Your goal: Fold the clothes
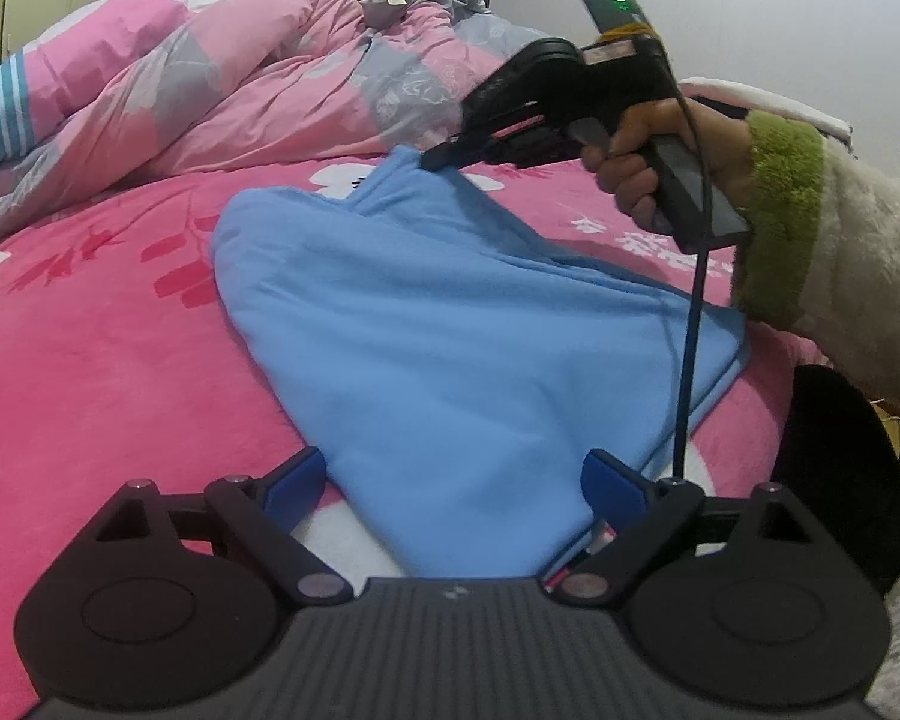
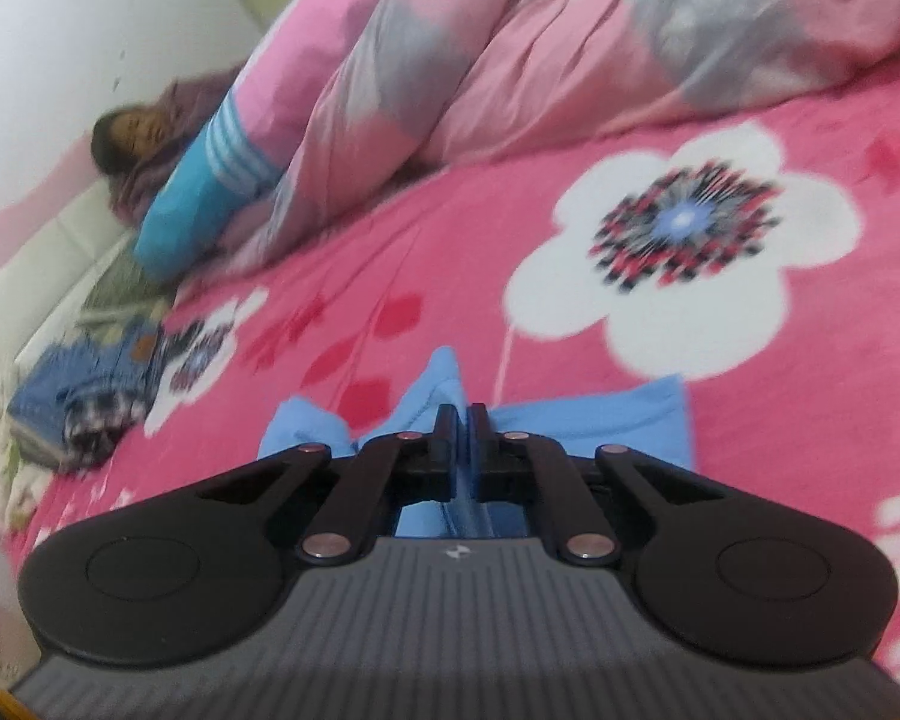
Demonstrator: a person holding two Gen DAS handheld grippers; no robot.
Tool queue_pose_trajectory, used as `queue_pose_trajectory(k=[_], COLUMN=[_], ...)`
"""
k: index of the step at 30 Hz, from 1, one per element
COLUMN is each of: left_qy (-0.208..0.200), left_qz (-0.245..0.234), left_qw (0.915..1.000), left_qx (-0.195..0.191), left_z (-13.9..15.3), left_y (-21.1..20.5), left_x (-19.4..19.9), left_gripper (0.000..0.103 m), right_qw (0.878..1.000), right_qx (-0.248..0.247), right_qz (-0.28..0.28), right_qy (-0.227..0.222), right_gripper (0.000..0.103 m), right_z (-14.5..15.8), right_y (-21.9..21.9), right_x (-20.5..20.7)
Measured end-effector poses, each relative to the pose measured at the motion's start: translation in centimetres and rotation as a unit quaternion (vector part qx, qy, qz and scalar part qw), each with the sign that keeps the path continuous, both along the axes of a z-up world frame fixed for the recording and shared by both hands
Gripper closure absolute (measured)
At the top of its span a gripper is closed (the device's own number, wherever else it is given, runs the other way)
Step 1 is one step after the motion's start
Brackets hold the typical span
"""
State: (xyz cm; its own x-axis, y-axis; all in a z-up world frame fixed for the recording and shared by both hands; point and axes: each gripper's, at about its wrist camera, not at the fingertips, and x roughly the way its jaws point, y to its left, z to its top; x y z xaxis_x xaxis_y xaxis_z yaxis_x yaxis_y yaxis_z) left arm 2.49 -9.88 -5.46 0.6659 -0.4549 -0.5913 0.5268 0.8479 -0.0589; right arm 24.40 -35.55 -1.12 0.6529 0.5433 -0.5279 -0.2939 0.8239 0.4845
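Left wrist view: the left claw (image 1: 455,480) stands wide, its 2 blue pads on either side of the light blue fleece garment (image 1: 438,330) spread on the pink floral bed blanket (image 1: 108,372). Right wrist view: the right claw (image 2: 462,420) pinches a garment (image 2: 630,414) fold, lifted.

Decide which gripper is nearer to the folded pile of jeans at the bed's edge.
Right. The right gripper, shut on the blue garment, has the jeans pile in view off to its left. The left gripper, open around the garment's near end, shows no pile.
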Motion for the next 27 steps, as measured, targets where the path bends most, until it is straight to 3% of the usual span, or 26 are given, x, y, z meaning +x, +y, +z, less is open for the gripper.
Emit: queue_pose_trajectory(k=[7, 16, 19, 23, 27], left_qy=[0.0, 0.002, 0.002, 0.003, 0.006], left_qz=[0.001, 0.002, 0.002, 0.003, 0.008], left_qw=[1.0, 0.9998, 0.9998, 0.9997, 0.9997], left_qx=[0.01, 0.019, 0.02, 0.022, 0.022], left_z=[0.1, 0.0, 0.0, 0.0, 0.1], left_y=[-0.1, -0.2, -0.2, -0.2, -0.2], left_x=[0.0, 0.1, 0.2, 0.3, 0.4], left_gripper=[0.011, 0.011, 0.011, 0.011, 0.011], right_qw=[0.999, 0.995, 0.995, 0.992, 0.991], right_qx=[-0.009, -0.014, 0.009, 0.043, 0.069], right_qz=[-0.051, -0.091, -0.091, -0.116, -0.118], right_qy=[-0.009, 0.03, 0.041, 0.025, 0.007], right_gripper=[0.101, 0.101, 0.099, 0.097, 0.096], right_z=[0.2, -2.9, -3.5, -1.8, 1.2], right_y=[-2.7, -4.0, -4.6, -6.8, -9.6], right_x=[0.2, 1.4, 1.5, -0.5, -5.3])
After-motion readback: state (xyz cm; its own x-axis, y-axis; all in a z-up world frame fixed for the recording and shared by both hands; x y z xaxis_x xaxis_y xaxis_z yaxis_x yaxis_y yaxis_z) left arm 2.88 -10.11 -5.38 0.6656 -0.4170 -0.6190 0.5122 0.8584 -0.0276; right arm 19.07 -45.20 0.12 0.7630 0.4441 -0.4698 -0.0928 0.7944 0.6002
